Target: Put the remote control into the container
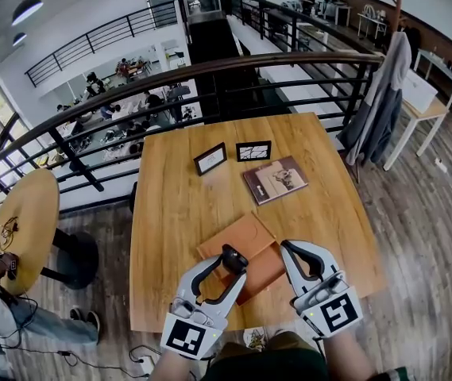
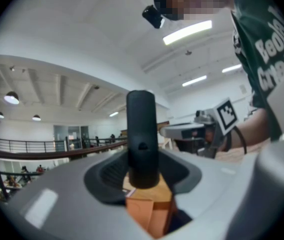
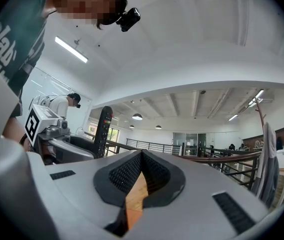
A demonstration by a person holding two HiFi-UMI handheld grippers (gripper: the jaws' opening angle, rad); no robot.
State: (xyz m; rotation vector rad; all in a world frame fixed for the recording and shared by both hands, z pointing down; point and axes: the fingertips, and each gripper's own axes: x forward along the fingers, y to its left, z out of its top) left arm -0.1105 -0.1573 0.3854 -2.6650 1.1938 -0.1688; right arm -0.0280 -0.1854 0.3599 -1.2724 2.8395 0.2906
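A black remote control (image 1: 233, 257) stands upright between the jaws of my left gripper (image 1: 232, 263), which is shut on it. The left gripper view shows the remote (image 2: 142, 134) rising from the pads, with the orange-brown container (image 2: 149, 209) just below. This flat container (image 1: 245, 236) lies on the wooden table (image 1: 170, 213) near its front edge, right under the remote. My right gripper (image 1: 301, 247) hovers beside the container's right end, shut with nothing in it. From the right gripper (image 3: 142, 156) view, the remote (image 3: 103, 126) appears at the left.
Two small framed cards (image 1: 210, 158) (image 1: 253, 150) and a brown book (image 1: 275, 179) lie farther back on the table. A black railing (image 1: 210, 74) runs behind it. A round table (image 1: 23, 228) with a person stands left. A coat (image 1: 376, 109) hangs at the right.
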